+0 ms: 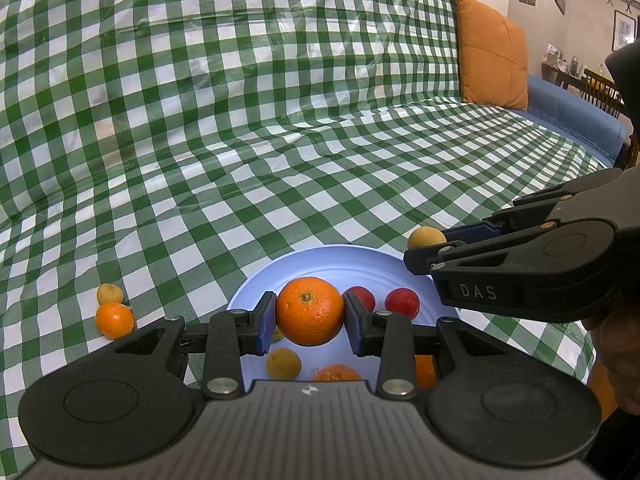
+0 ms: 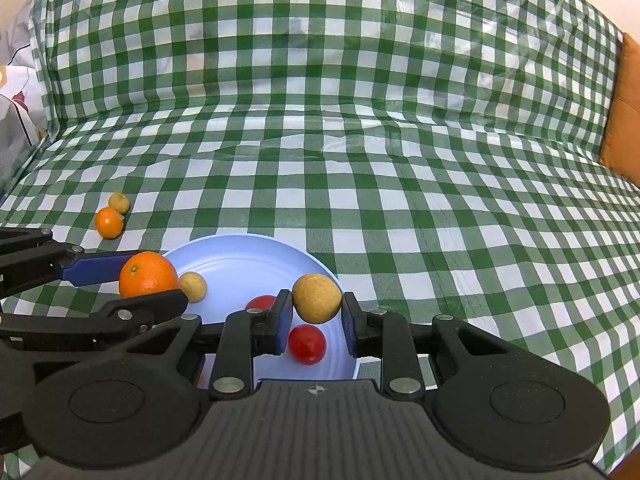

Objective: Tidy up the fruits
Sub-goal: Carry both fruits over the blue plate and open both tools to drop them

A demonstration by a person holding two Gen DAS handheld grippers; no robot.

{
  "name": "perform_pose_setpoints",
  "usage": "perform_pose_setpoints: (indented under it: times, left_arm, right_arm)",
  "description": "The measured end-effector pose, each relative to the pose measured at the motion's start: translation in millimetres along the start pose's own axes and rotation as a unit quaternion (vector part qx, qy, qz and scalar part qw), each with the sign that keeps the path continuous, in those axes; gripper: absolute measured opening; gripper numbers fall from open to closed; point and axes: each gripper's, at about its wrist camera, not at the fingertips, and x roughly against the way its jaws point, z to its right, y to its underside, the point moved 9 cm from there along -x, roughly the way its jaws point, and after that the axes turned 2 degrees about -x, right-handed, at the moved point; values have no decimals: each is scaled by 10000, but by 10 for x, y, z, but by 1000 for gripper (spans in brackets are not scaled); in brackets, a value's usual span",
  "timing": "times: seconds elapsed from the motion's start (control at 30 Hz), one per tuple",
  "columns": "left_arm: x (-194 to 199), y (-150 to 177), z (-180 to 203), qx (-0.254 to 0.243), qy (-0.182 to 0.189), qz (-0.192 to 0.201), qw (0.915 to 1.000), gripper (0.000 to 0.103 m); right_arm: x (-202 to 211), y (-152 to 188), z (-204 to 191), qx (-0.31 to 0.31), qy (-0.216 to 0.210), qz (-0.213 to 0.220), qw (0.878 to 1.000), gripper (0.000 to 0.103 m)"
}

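Note:
My left gripper point(image 1: 310, 322) is shut on a large orange point(image 1: 310, 311) and holds it above the light blue plate point(image 1: 320, 260). It also shows in the right wrist view point(image 2: 148, 274). My right gripper point(image 2: 315, 320) is shut on a yellow-brown fruit point(image 2: 317, 298) above the plate's right side point(image 2: 240, 256); this fruit shows in the left wrist view point(image 1: 426, 237). On the plate lie two red fruits point(image 2: 307, 344) point(image 2: 262, 303), a yellow fruit point(image 2: 193, 286) and orange pieces point(image 1: 336, 373). A small orange point(image 2: 109, 222) and a small yellow fruit point(image 2: 119, 202) lie on the cloth to the left.
A green and white checked cloth point(image 2: 400, 184) covers the sofa seat and back. An orange cushion point(image 1: 492, 56) leans at the right end, beside a blue armrest point(image 1: 576, 116). White fabric point(image 2: 16, 92) lies at the far left.

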Motion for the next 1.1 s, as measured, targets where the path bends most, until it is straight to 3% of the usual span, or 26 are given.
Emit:
perform_pose_setpoints:
  times: [1.1]
  left_arm:
    - [18, -4, 39, 20, 18, 1, 10000, 40]
  right_arm:
    - [12, -3, -35, 48, -56, -20, 10000, 27]
